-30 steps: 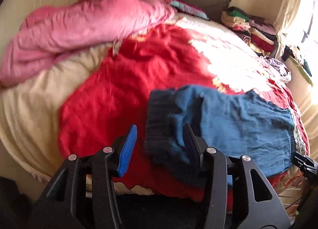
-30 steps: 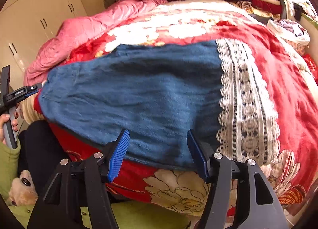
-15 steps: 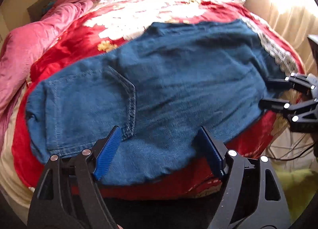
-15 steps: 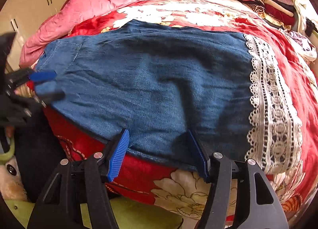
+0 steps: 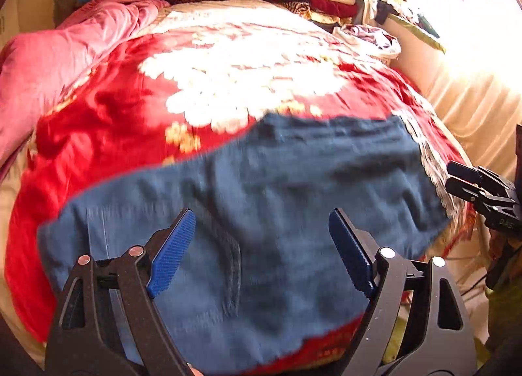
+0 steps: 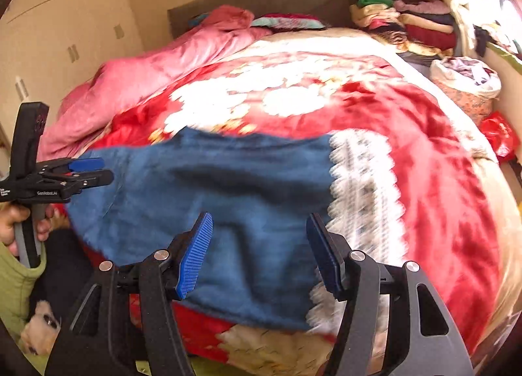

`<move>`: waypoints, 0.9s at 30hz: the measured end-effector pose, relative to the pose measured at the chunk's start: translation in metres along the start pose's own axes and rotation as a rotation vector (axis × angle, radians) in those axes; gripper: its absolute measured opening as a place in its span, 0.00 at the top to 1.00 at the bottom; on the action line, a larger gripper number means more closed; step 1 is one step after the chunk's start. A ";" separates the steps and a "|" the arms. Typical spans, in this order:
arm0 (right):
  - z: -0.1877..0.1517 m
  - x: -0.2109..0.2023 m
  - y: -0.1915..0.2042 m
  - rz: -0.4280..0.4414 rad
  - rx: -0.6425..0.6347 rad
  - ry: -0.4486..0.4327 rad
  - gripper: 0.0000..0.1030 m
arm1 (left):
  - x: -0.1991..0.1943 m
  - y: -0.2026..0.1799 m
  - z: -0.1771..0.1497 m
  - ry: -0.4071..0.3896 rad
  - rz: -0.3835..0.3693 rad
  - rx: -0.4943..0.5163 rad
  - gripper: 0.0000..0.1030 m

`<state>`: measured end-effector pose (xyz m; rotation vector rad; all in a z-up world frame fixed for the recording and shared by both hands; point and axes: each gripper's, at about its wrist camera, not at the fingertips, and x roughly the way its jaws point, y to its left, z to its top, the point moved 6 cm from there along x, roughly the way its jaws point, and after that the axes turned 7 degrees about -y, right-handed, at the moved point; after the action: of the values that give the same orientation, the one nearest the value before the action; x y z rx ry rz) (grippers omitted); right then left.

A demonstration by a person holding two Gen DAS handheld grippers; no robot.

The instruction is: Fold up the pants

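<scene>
Denim pants (image 5: 293, 200) with white lace hem, flat on plush red floral blanket (image 5: 107, 121), left tongs (image 5: 261, 248) and right tongs (image 6: 259, 250) spread, empty.

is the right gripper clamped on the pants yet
No, the right gripper is open over the blue pants, its two blue pads spread wide apart with no cloth pinched between them.

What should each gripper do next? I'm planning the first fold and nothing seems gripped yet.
Probably lower both and pinch the near edge. The blue pants lie flat across the red blanket, lace hem to the right. The left gripper and right gripper are both open, holding nothing, so a grasp likely comes before any fold.
</scene>
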<state>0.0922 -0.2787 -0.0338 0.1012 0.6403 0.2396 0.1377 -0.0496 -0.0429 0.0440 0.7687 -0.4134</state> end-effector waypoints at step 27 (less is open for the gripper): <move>0.002 0.083 -0.037 -0.093 -0.032 0.126 0.40 | 0.112 0.011 0.051 0.045 -0.146 -0.130 0.95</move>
<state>0.1646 -0.2940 -0.0866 0.0257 0.7643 0.1668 0.2478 -0.0882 -0.0837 -0.1256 0.8442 -0.5010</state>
